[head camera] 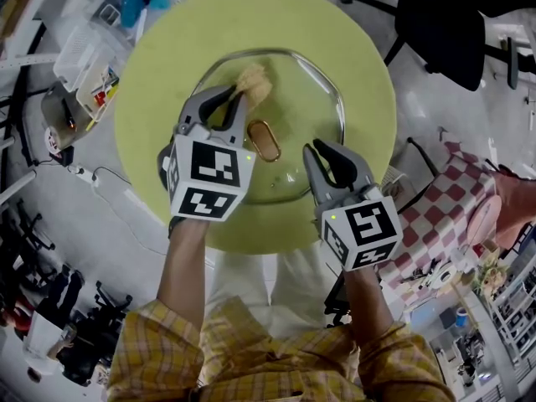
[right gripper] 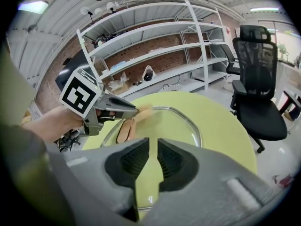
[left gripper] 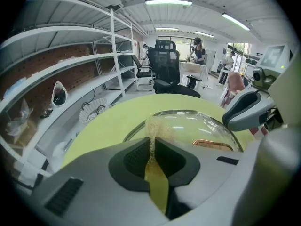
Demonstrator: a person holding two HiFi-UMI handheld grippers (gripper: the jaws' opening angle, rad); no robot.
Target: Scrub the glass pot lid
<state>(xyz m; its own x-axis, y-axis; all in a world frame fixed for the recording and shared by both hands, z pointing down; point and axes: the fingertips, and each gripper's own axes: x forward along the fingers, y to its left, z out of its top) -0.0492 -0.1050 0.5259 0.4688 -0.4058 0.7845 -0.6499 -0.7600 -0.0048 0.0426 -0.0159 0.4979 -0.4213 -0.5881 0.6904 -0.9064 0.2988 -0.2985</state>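
Left gripper [head camera: 237, 99] is clamped on a tan fibrous scrub pad [head camera: 254, 82] at the far side of the glass pot lid [head camera: 314, 115], which lies handle-up on the round green table [head camera: 368, 74]. Right gripper [head camera: 318, 149] hovers over the near rim, its jaws drawn almost together on nothing I can see. I judge the lid rigid, slick and breakable, and liable to skate under scrubbing; the best hold is the copper-coloured handle [head camera: 265, 141], or the rim.

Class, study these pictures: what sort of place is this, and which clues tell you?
Likely a workshop or lab office, not a kitchen: white metal shelving along a brick wall, a black office chair, fluorescent ceiling lights.
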